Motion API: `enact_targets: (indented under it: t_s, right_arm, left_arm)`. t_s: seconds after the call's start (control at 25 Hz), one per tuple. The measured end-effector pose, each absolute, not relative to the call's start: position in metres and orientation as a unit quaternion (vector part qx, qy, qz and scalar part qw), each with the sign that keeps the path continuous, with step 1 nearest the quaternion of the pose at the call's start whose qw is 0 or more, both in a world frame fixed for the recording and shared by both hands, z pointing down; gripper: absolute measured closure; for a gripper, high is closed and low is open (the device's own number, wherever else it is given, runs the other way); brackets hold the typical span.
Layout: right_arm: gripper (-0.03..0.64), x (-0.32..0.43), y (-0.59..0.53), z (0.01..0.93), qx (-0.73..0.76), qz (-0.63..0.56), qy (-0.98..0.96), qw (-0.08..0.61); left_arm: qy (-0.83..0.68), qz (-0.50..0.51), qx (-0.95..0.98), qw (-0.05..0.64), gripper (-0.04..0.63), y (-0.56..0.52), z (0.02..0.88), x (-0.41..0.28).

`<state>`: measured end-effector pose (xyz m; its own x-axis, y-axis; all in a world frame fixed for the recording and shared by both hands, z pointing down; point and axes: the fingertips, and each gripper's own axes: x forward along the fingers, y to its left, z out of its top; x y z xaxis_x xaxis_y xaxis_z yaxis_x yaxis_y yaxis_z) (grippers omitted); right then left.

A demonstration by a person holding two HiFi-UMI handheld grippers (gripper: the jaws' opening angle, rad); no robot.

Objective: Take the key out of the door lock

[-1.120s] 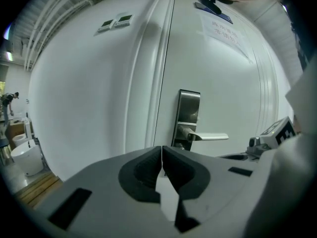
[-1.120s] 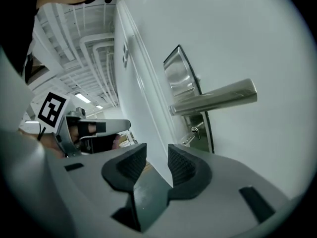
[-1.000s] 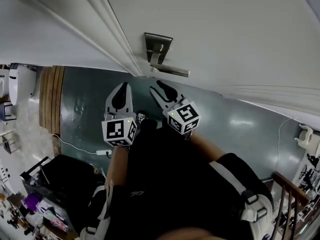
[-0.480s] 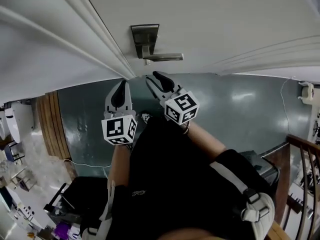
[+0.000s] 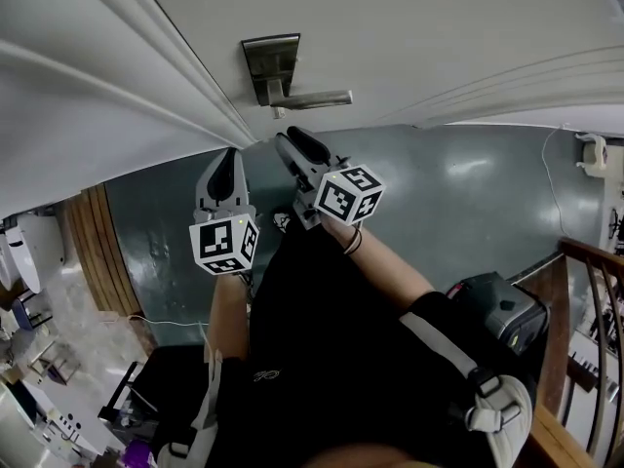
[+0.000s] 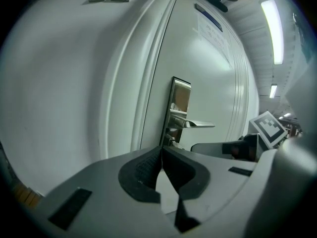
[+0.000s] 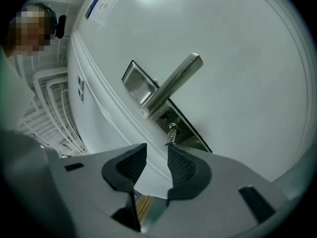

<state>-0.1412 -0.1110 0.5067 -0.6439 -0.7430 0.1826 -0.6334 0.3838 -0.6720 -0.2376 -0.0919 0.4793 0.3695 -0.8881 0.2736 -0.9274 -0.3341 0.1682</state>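
**Entry: key in door lock, approach stage**

**Change noted.** Over the last second my head view swung, so the white door [image 5: 439,27] filled more of the frame. The lever handle [image 5: 314,97] also came to sit almost directly above the right gripper [image 5: 295,144]. The gap between that gripper and the lock closed only slightly. The left gripper [image 5: 226,164] kept its place alongside, a little lower.

**Meaning for the task.** I judged this to be lining up, not grasping. The key was untouched and fully seated, so the withdrawal had not begun.

**Right gripper** [image 7: 157,155]. Its jaws stood spread with nothing between them. The right-hand pad's tip lay just below the key, close to it but apart.

**Left gripper** [image 6: 161,155]. Its pads were pressed together at the tips and held nothing. It was pointed at the plate's edge from the frame side.

**Task item: key** [image 7: 172,133].
- It was small and silvery.
- Only the head showed, jutting from the round cylinder on the lower part of the steel lock plate [image 7: 190,133], below the lever.
- The blade was hidden inside the lock.
- The head hung slightly tilted towards my right jaws.
- It was too small for me to make out finer detail.
- In the head view it was only a nub [image 5: 277,113] under the plate.

**Handling estimate.** The head was thin, so I judged it would need a centred pinch and a straight pull.
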Motion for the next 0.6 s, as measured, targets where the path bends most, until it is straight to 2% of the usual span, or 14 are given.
enact_targets:
  t_s: [0.32,0.6]
  right_arm:
    - [0.473,-0.144,-0.134,0.519,-0.414,-0.422,0.798,0.114]
    - [0.463,-0.145,-0.149,0.524,-0.391,-0.499,0.75,0.186]
  left_arm:
    - [-0.57,0.067,0.801,0.17,0.569,-0.096,0.495,-0.245]
    - [-0.576,0.066,0.796,0.175,0.569,-0.099,0.494,-0.246]
